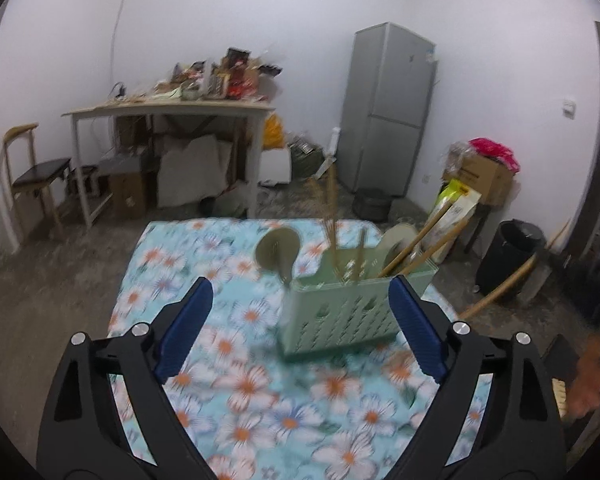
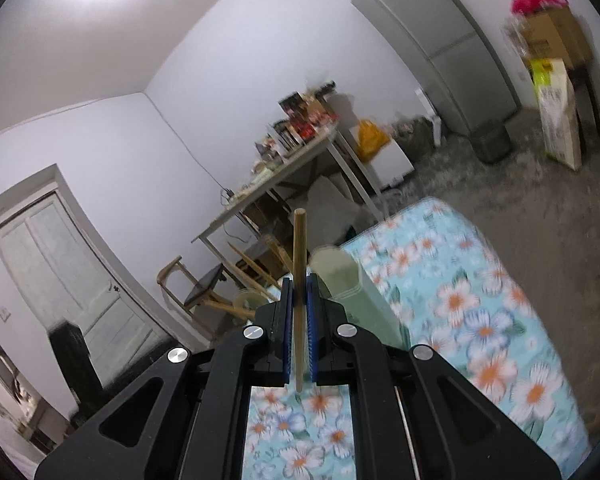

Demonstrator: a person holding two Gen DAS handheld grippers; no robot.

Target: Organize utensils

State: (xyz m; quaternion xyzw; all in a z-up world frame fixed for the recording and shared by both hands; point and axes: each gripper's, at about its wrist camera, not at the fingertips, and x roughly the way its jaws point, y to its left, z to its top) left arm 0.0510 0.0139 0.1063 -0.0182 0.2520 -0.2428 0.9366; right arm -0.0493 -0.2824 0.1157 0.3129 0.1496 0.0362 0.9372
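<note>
A pale green perforated utensil holder (image 1: 340,312) stands on the floral tablecloth (image 1: 260,392). Several wooden chopsticks (image 1: 332,216) stick out of it, along with a round-headed green ladle (image 1: 278,250) and wooden-handled utensils (image 1: 416,242). My left gripper (image 1: 300,282) is open and empty, just in front of the holder, with its blue pads (image 1: 188,328) spread about as wide as the holder. My right gripper (image 2: 299,284) is shut on a single upright wooden chopstick (image 2: 299,248). It is raised above the table, with the holder (image 2: 364,300) just beyond and to its right.
A person's hand (image 1: 592,376) shows at the right edge. Beyond the table's far edge are a cluttered side table (image 1: 172,112), a chair (image 1: 36,176), a grey fridge (image 1: 388,108), cardboard boxes (image 1: 484,172) and a black bin (image 1: 512,256).
</note>
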